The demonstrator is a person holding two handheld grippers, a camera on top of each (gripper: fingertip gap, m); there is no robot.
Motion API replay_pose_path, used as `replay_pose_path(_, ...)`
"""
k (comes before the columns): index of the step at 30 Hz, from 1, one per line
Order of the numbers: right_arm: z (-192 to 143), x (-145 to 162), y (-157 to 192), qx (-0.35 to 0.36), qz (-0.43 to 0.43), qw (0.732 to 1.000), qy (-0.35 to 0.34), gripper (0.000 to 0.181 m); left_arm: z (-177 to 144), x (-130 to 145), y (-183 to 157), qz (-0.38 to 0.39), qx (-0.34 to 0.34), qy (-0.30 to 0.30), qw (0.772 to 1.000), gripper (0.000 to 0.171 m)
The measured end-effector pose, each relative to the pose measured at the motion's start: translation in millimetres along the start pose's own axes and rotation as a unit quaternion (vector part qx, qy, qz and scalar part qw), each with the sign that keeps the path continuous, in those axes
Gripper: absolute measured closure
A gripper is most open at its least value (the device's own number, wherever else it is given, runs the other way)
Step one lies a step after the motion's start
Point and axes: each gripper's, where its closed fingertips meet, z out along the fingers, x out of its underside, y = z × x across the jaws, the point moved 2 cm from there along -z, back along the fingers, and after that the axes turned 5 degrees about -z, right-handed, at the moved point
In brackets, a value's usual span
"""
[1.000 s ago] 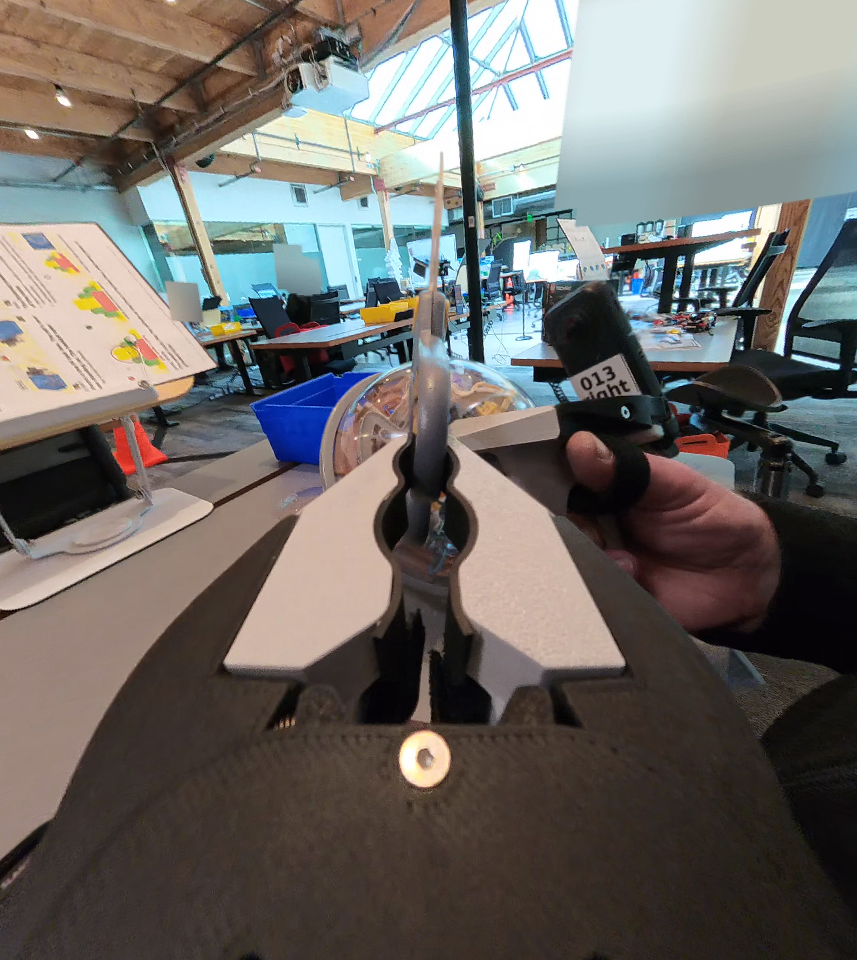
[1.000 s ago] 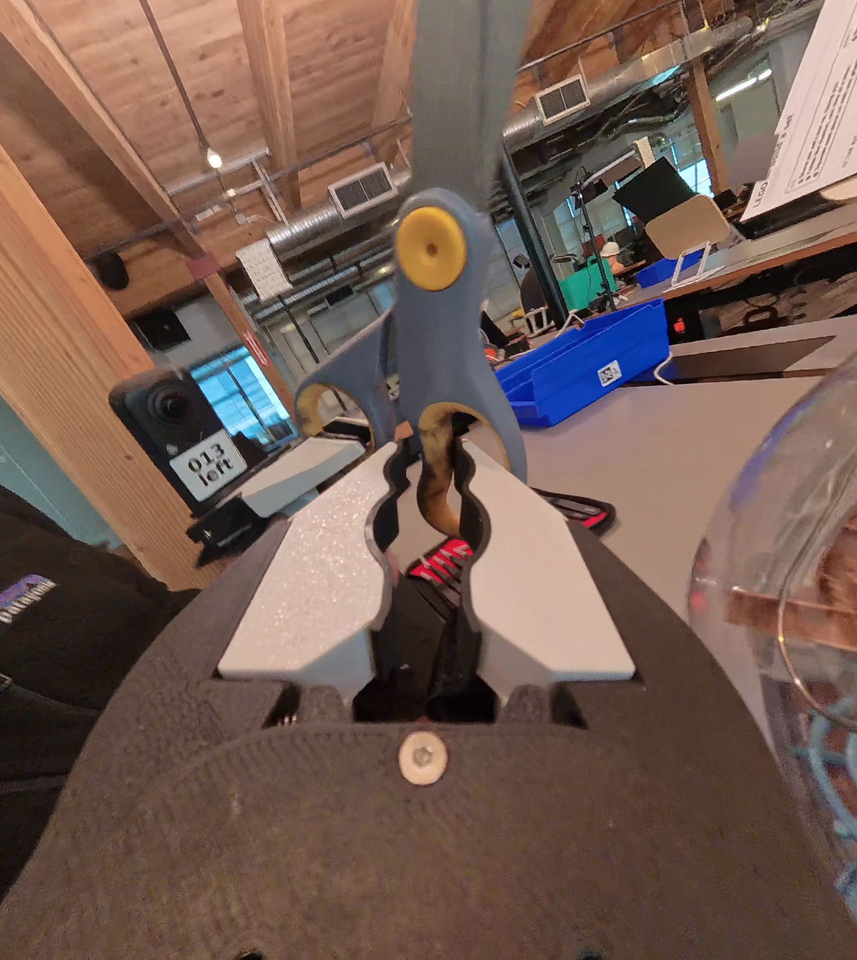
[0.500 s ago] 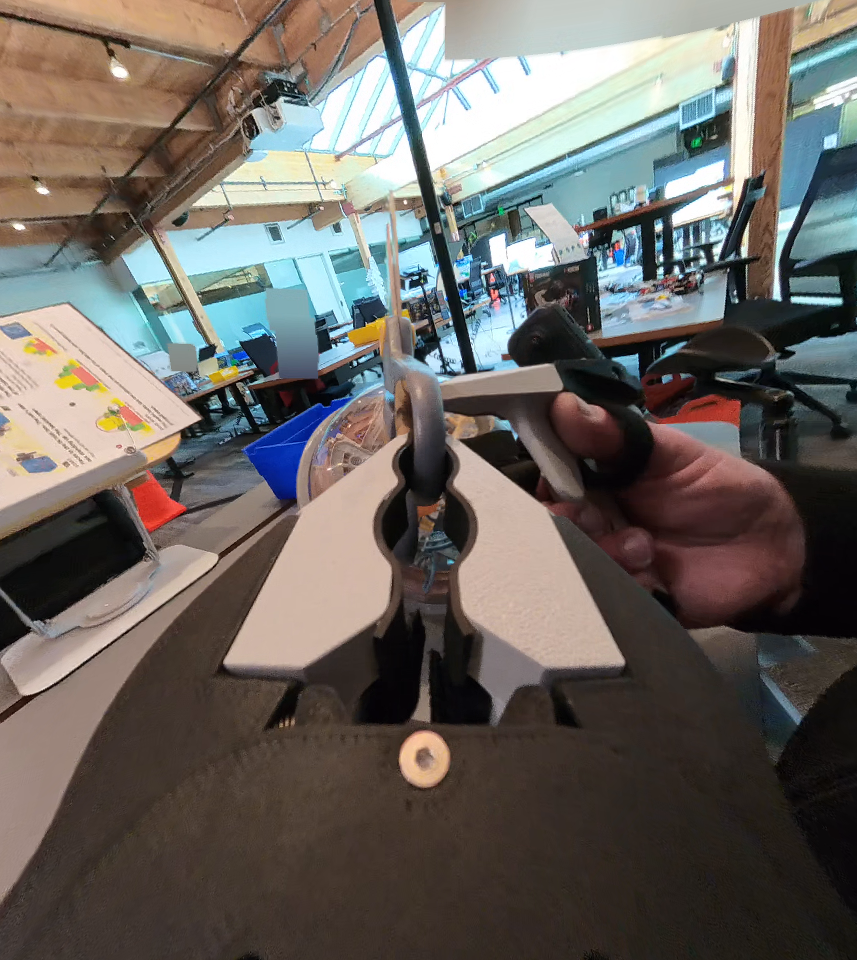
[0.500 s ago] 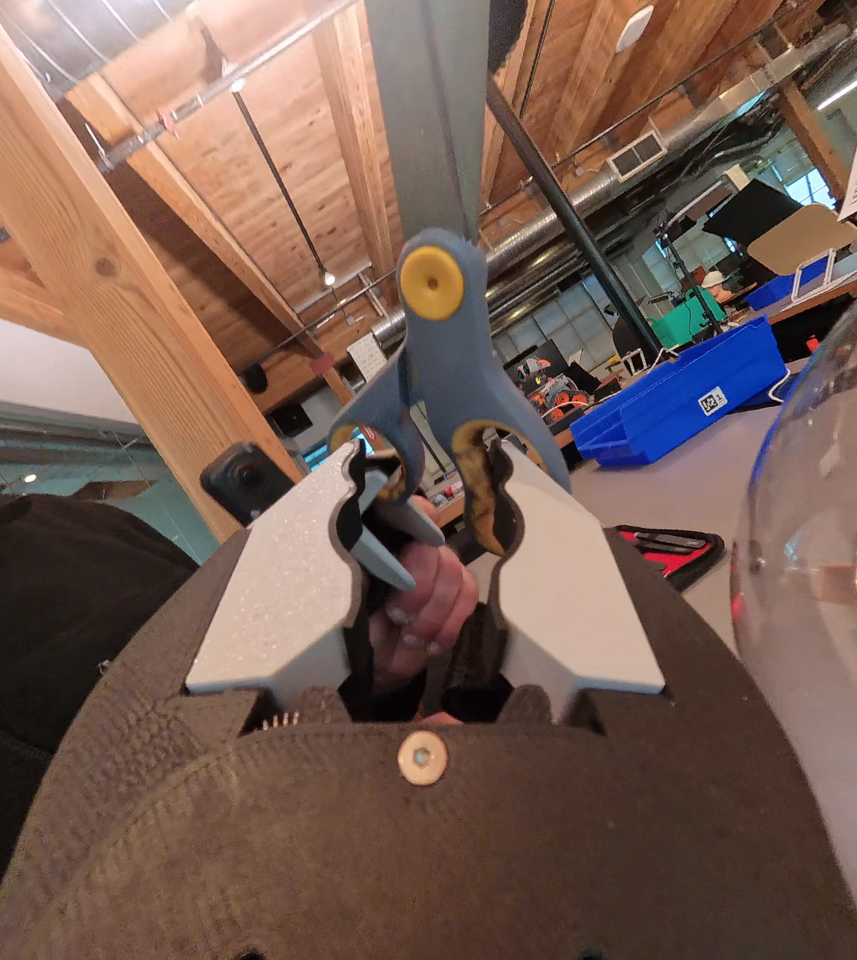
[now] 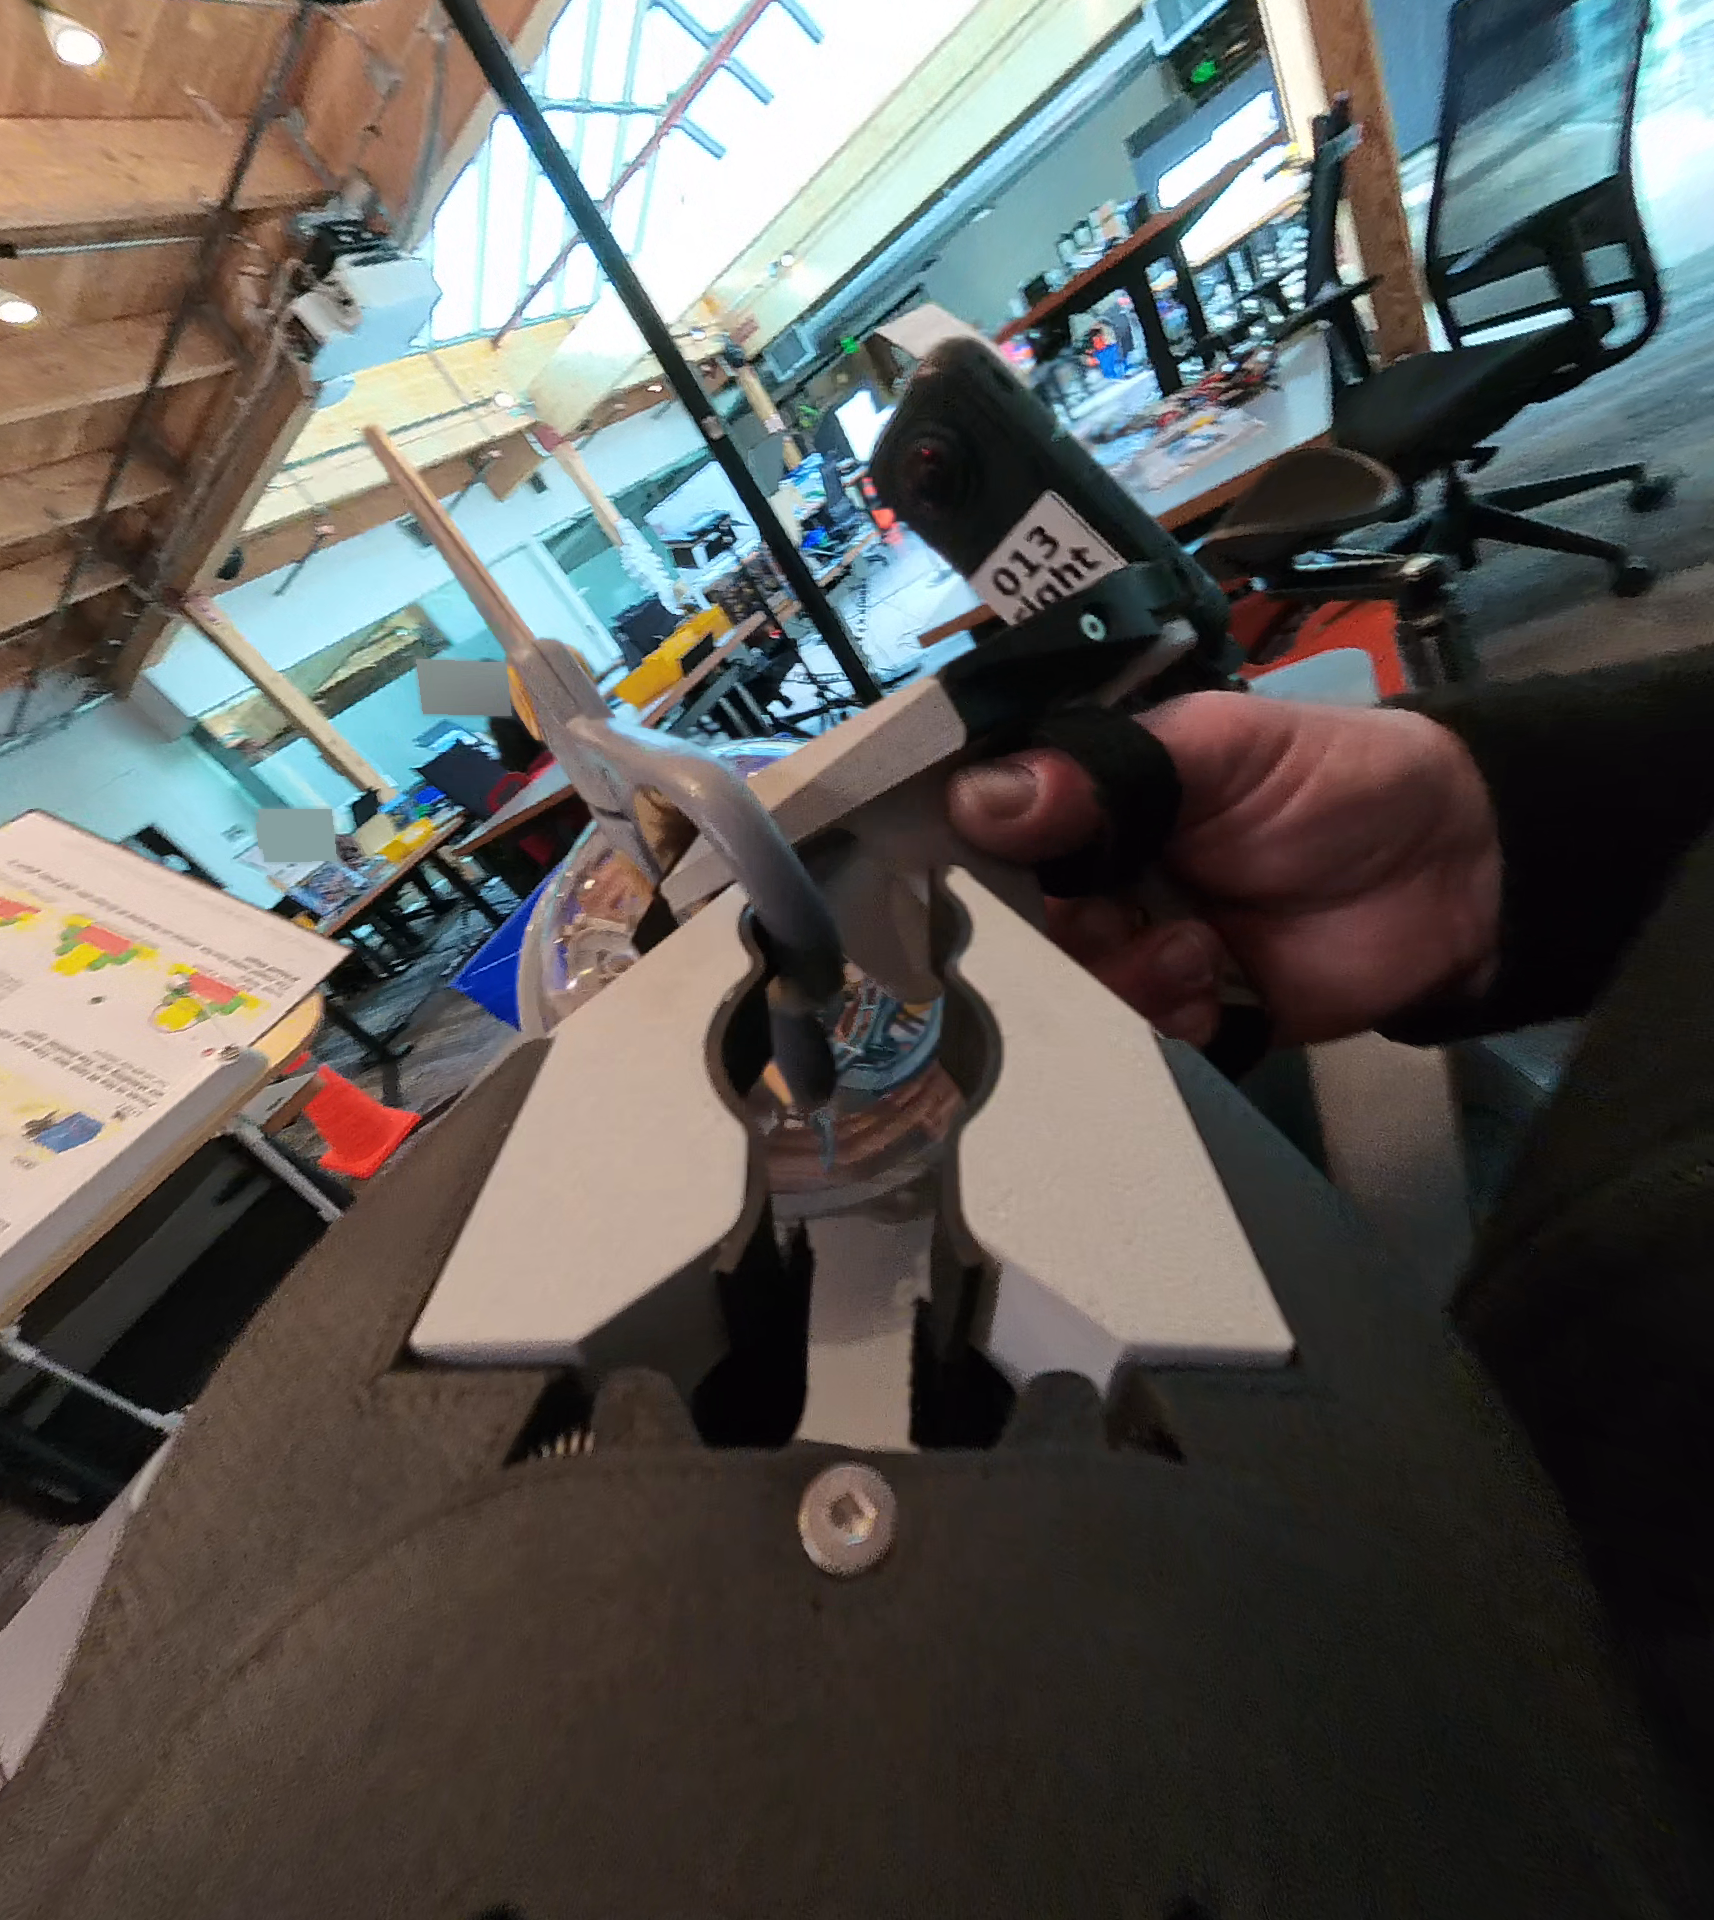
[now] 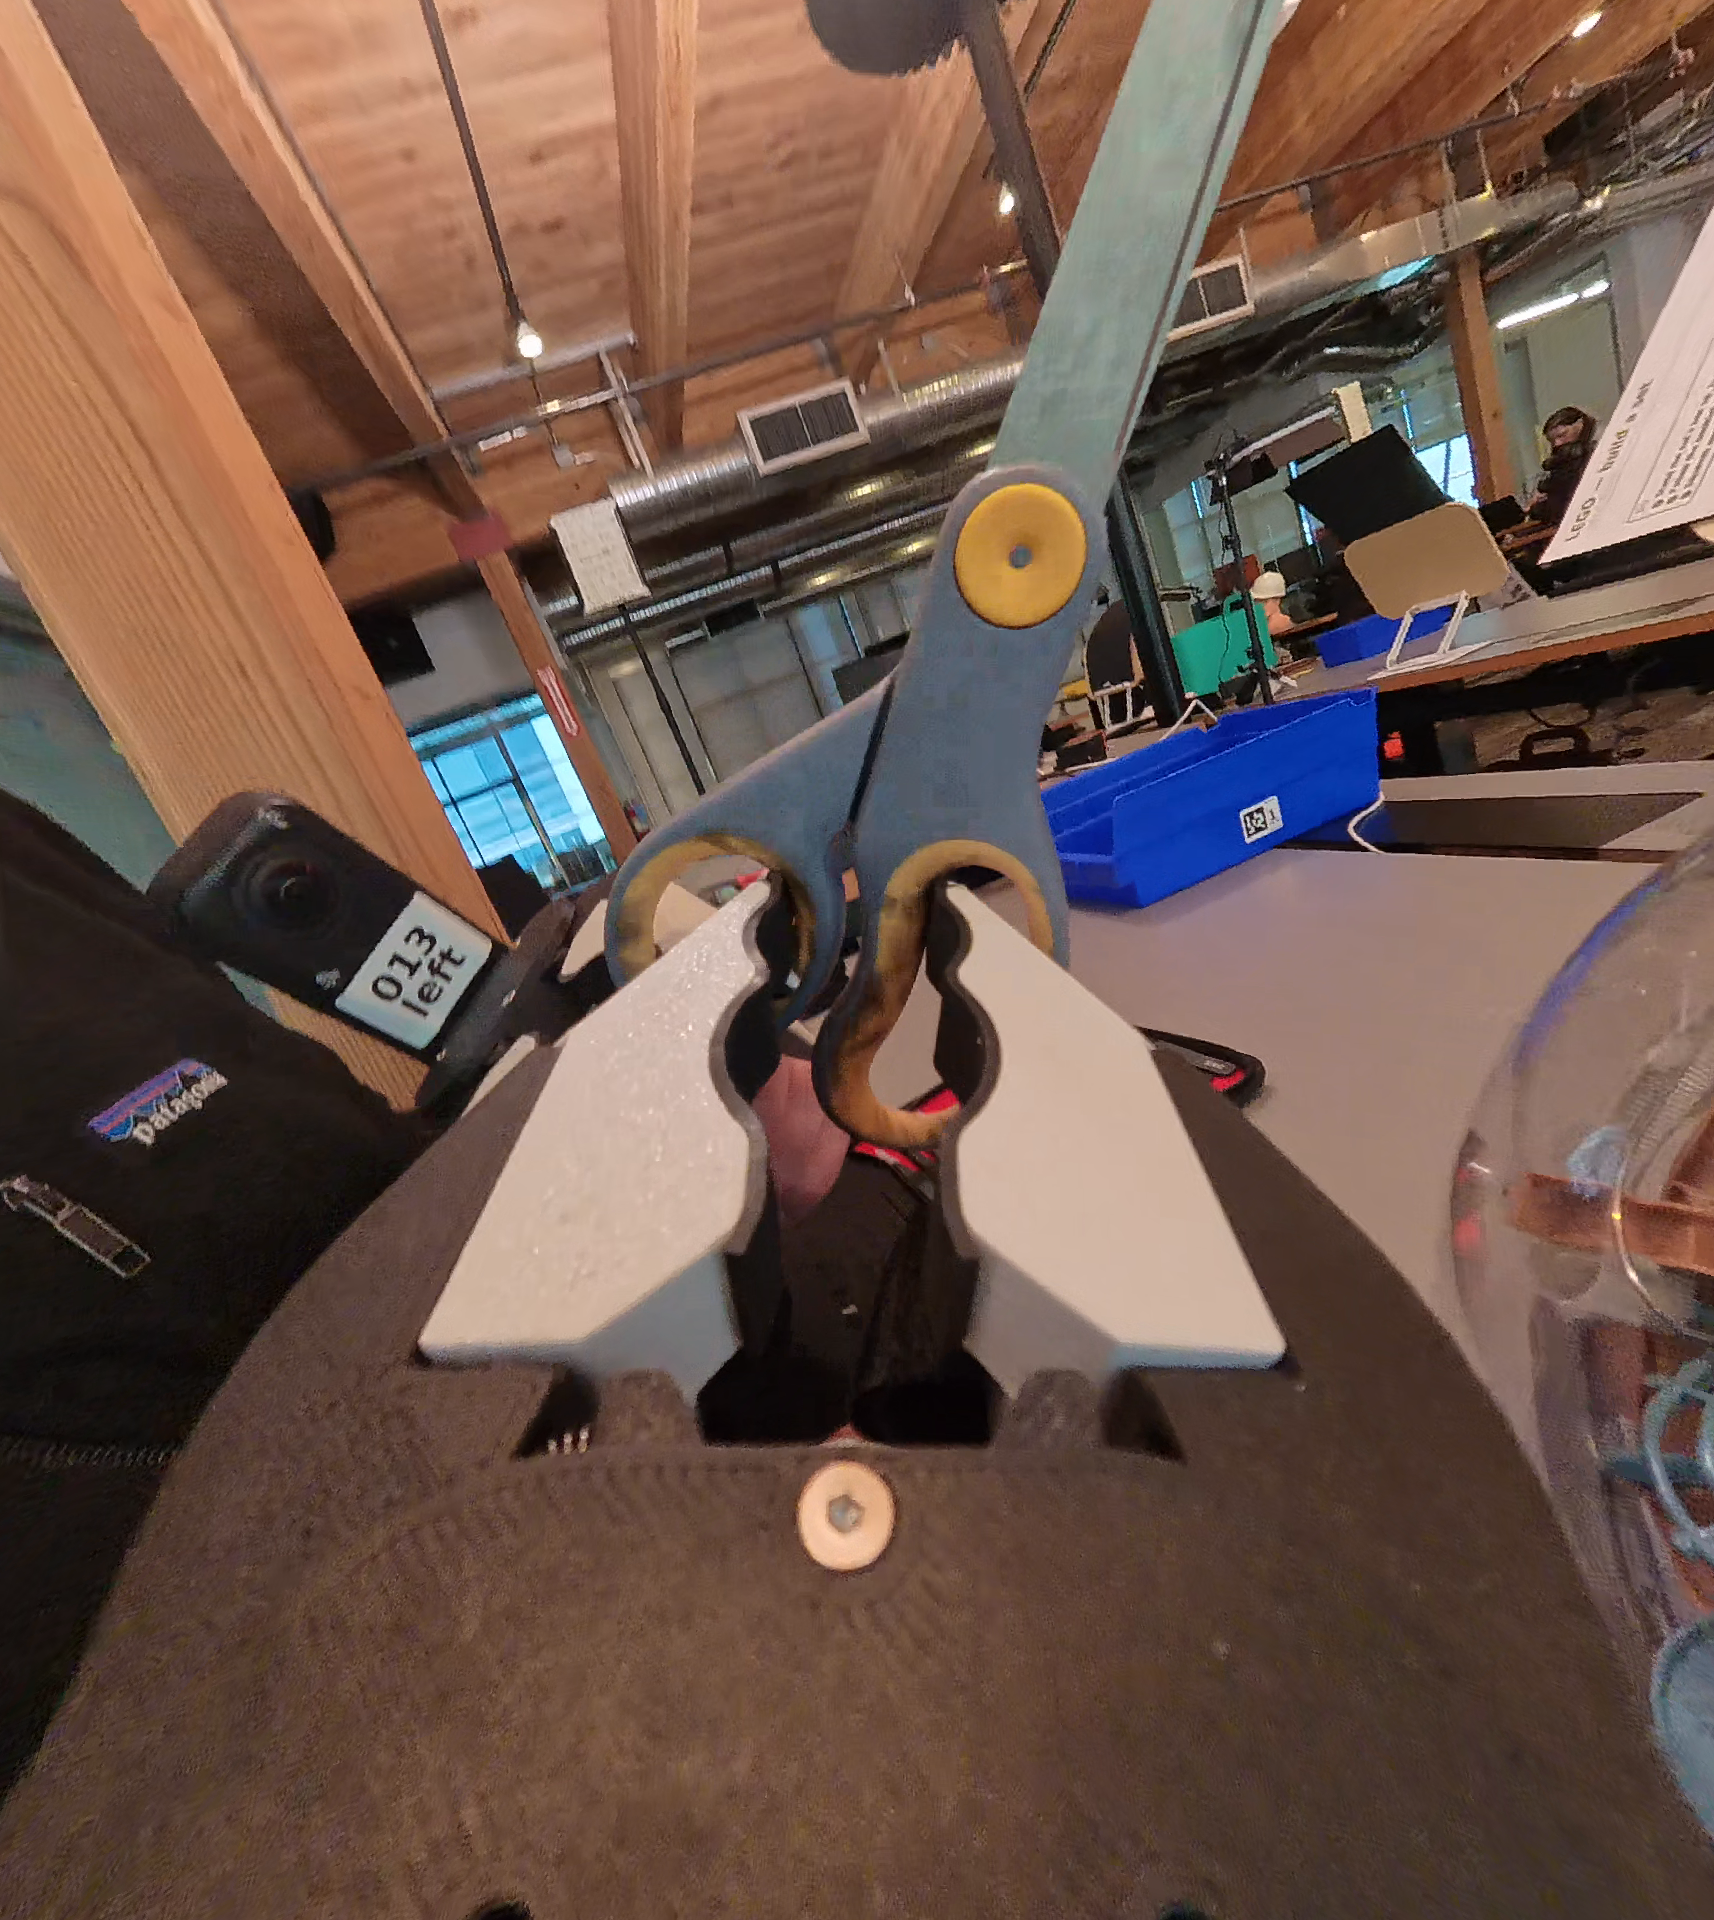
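Grey-blue scissors [image 6: 957, 748] with a yellow pivot and yellow-lined handle loops point blades up, tilted. My right gripper [image 6: 855, 904] is shut on the inner strands of the two handle loops. In the left wrist view the scissors [image 5: 624, 748] lean up and left. My left gripper [image 5: 848, 914] stands open, with one handle strand loose between its fingers. A hand [image 5: 1300, 852] holds the right gripper just beyond it, fingers meeting at the handles. The left gripper's camera [image 6: 292, 894] shows close on the left of the right wrist view.
A clear glass globe [image 6: 1663, 1143] holding brown and blue pieces lies on the grey table [image 6: 1300, 956], close on the right; it also shows behind the left fingers [image 5: 583, 935]. A blue bin [image 6: 1217, 821], a printed sheet on a stand [image 5: 53, 1018] and a wooden post [image 6: 105, 468] are nearby.
My left gripper has opened off the scissors handle. My right gripper opened wide half a second ago and has closed on the handles again. The scissors have tilted from upright.
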Motion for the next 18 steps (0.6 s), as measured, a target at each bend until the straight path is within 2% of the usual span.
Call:
replay_pose_path(5, -8, 1, 12, -0.011, 0.006, 1.0, -0.002, 0.159, -5, -4, -18, 0.051, 0.054, 0.029, 0.997, 0.128)
replay_pose_path(9, -16, -2, 6, 0.009, 0.023, 0.999, -0.032, 0.158, 12, 4, -23, 0.132, 0.02, 0.066, 0.989, 0.125)
replay_pose_path(11, -21, -1, 0, 0.016, 0.023, 0.999, -0.035, 0.159, 17, 4, -26, 0.109, 0.027, 0.059, 0.992, 0.126)
replay_pose_path(13, -26, -1, -5, 0.027, 0.025, 0.998, -0.043, 0.158, 21, 9, -21, 0.098, 0.016, 0.077, 0.992, 0.128)
replay_pose_path(15, -31, 0, -14, 0.043, 0.037, 0.997, -0.052, 0.159, 26, 14, -20, 0.084, 0.021, 0.113, 0.99, 0.118)
replay_pose_path(17, -33, 3, -18, 0.057, 0.028, 0.997, -0.044, 0.16, 26, 15, -15, 0.098, 0.005, 0.121, 0.988, 0.129)
replay_pose_path(18, -33, 3, -18, 0.063, 0.019, 0.997, -0.038, 0.16, 25, 17, -16, 0.096, 0.009, 0.127, 0.987, 0.126)
